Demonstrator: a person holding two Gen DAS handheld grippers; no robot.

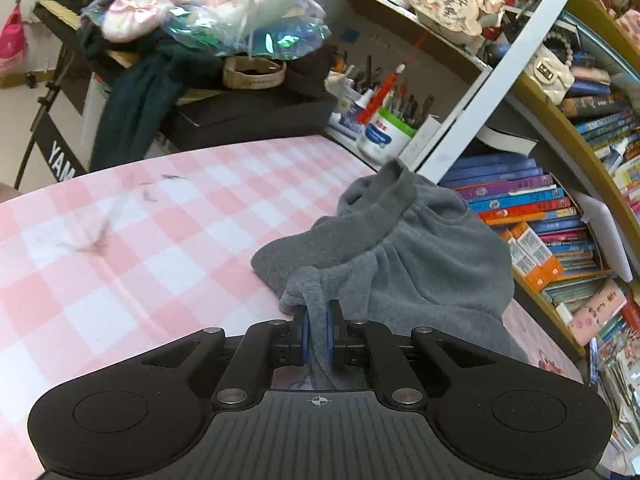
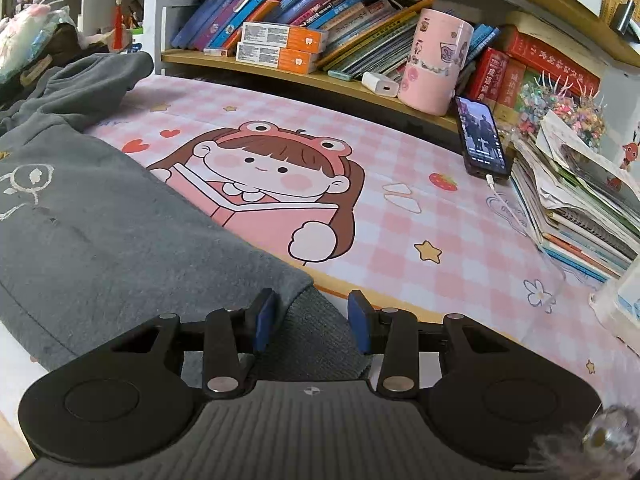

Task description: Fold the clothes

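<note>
- Pinching a bunched strip of the grey garment (image 1: 400, 248) between my left gripper (image 1: 319, 330) pads, I see cloth heaped near the desk's (image 1: 120, 240) shelf-side edge.
- My right gripper (image 2: 312, 320) stands spread, a ribbed hem between its fingers, at the desk's near edge.
- Judgement: garment is rumpled, not a finished fold; smoothing and folding remain.

Open pink checked mat (image 1: 120, 240) from 9 to 12 o'clock of the grey garment (image 1: 420, 248), free passage. Blocked at 2 o'clock by bookshelf (image 1: 560, 208), at 12 by pen cup (image 1: 384, 136). Right side: mat (image 2: 400, 216) open ahead; phone (image 2: 482, 136), mug (image 2: 436, 60), paper stack (image 2: 580, 208) crowd 1–3 o'clock.
</note>
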